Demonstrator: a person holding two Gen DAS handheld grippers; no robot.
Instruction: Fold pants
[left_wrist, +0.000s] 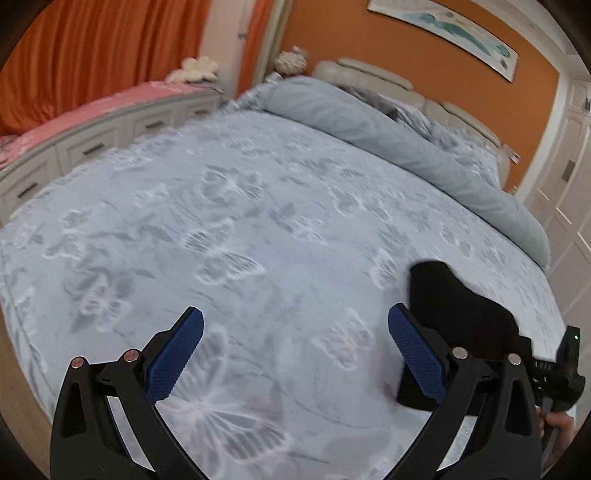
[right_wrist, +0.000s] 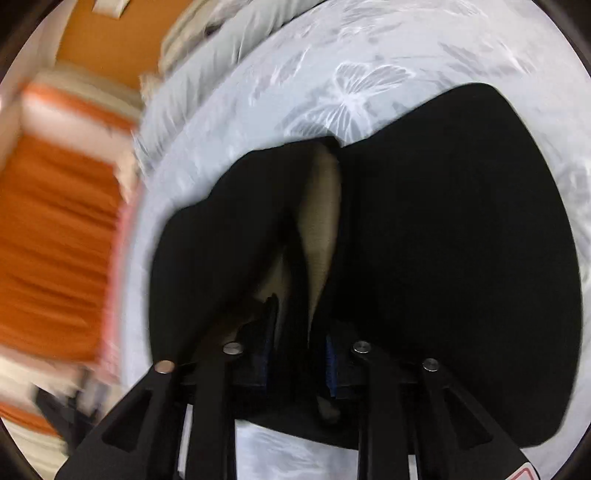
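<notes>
Pants (right_wrist: 443, 240): black, lying on the butterfly-print bedspread (left_wrist: 258, 221), near the bed's front edge and off to the left gripper's right side; in the right wrist view they are showing as a broad dark mass with one flap lifting and a tan lining (right_wrist: 323, 221) peeking out along the split.

Right gripper (right_wrist: 299, 365): its jaws are sitting close together with black fabric bunched between the blue pads, so it is reading as clamped on an edge of the pants, though the blur is making the exact hold hard to confirm.

Left gripper (left_wrist: 295, 350): it is hovering over bare bedspread with its jaws spread wide and nothing between them, just beside the garment's edge but not touching it.

Step in hand: judging from the raised flap, the person is probably carrying one part of the pants across the other to make a fold.

Doing it well: the right hand should be keeping its pinch firm and travelling low and level, so the layer is laying flat rather than rolling; the lining should end up tucked inside.

Left hand's part: it would be helping most by pinning or catching the matching edge, so both edges are meeting squarely.

Risk: the cloth may be slipping out, or the lower layer dragging along and wrinkling.
</notes>
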